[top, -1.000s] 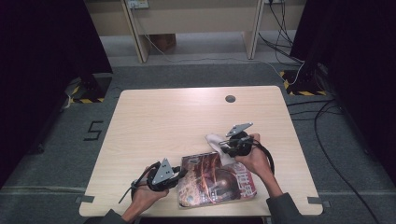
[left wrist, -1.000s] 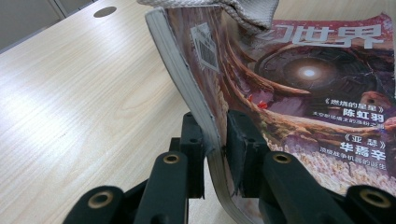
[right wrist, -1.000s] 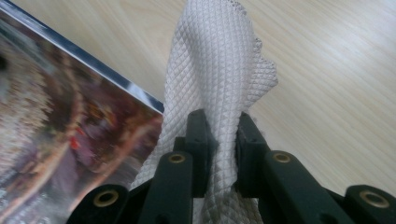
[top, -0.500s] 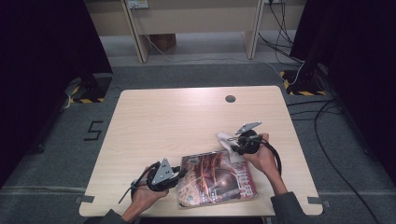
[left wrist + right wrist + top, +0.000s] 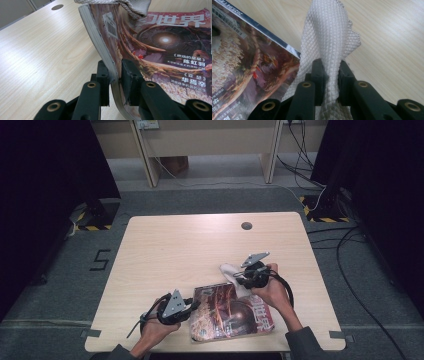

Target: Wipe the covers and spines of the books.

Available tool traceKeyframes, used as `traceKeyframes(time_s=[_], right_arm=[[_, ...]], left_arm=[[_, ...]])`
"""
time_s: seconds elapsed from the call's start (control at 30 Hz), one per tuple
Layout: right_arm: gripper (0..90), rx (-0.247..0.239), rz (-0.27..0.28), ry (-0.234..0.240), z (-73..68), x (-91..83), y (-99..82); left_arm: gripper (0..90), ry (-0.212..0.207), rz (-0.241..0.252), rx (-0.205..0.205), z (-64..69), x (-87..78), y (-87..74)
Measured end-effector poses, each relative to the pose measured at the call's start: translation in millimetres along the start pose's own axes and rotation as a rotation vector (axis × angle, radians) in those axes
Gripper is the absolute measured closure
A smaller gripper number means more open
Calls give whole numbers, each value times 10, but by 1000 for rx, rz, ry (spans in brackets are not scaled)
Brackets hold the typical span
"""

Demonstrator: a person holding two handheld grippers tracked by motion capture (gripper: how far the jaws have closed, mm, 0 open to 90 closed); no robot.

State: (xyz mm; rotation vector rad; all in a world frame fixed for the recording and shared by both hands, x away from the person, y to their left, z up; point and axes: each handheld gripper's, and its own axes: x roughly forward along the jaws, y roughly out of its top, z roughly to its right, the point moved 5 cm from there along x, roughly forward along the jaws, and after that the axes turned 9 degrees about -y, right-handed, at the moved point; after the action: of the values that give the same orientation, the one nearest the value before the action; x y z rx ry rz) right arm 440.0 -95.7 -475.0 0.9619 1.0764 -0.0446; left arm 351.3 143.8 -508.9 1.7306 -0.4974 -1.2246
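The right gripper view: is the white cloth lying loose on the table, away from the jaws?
No, the white cloth is pinched between the jaws of the right gripper.

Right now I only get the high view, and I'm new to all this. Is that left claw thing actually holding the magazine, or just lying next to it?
Observer: Holding it. In the left gripper view, the left gripper has its jaws clamped on the magazine at its edge, which is lifted and curled.
Operator: And the pale thing by the other hand?
Observer: A cloth, white with a quilted diamond weave. The right gripper pinches it between its jaws.
Operator: Is the cloth touching the magazine?
Observer: Yes. The left gripper view shows it draped over the cover's top edge, beside the barcode.
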Motion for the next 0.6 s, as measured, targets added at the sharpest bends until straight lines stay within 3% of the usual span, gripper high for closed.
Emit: traceKeyframes(time_s=[0.2,0.37,0.6], right_arm=[[791,40,-26,-15,141,37,-105],[791,73,-66,-65,319,67,-236],[790,120,-88,-98,499,104,-375]], left_arm=[[768,1,-3,6,2,0,5],[767,1,-1,6,2,1,4],[765,3,2,8,1,-5,14]])
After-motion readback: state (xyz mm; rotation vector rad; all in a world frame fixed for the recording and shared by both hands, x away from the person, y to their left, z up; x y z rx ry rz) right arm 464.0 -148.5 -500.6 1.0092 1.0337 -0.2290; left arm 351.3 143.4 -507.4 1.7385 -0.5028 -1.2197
